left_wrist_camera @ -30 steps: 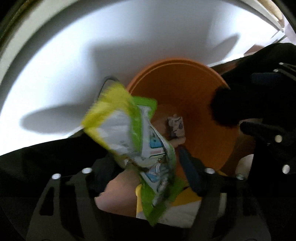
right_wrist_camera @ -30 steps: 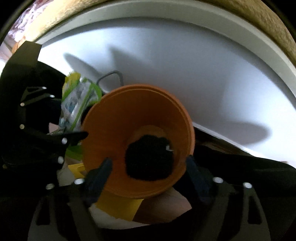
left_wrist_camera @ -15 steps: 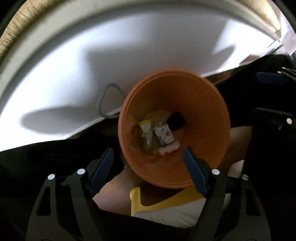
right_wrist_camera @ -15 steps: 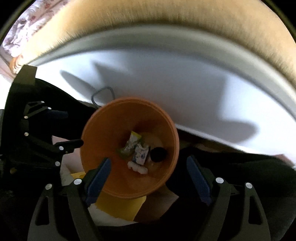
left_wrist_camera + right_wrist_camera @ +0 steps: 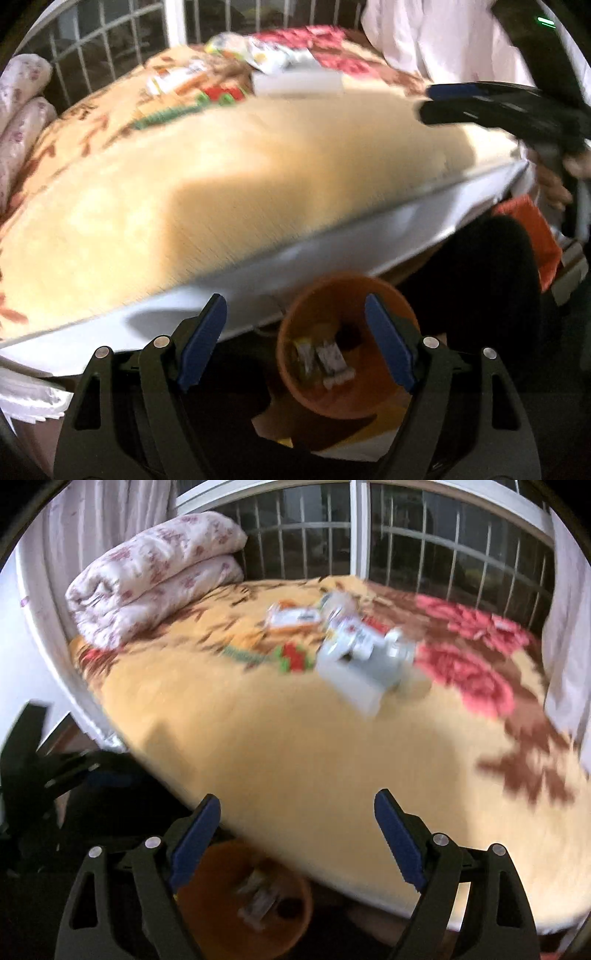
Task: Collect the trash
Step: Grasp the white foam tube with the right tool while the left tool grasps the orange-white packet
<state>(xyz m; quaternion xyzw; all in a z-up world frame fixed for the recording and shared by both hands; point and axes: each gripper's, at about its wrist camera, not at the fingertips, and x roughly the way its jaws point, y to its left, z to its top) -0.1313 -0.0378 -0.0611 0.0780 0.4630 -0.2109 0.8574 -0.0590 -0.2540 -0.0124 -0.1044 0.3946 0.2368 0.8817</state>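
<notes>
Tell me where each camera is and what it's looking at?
Left wrist: sits on the left gripper, looking over the orange bin toward the bed; its own open blue jaws show, plus the right gripper and the hand holding it.
Right wrist: sits on the right gripper, looking across the bed at the wrappers and window; its open jaws show.
Both share the bin, bed and wrappers.

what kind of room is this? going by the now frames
Most likely a bedroom: a bed with a floral blanket, a folded quilt at its far end, and a barred window behind. An orange bin stands on the floor beside the bed.
</notes>
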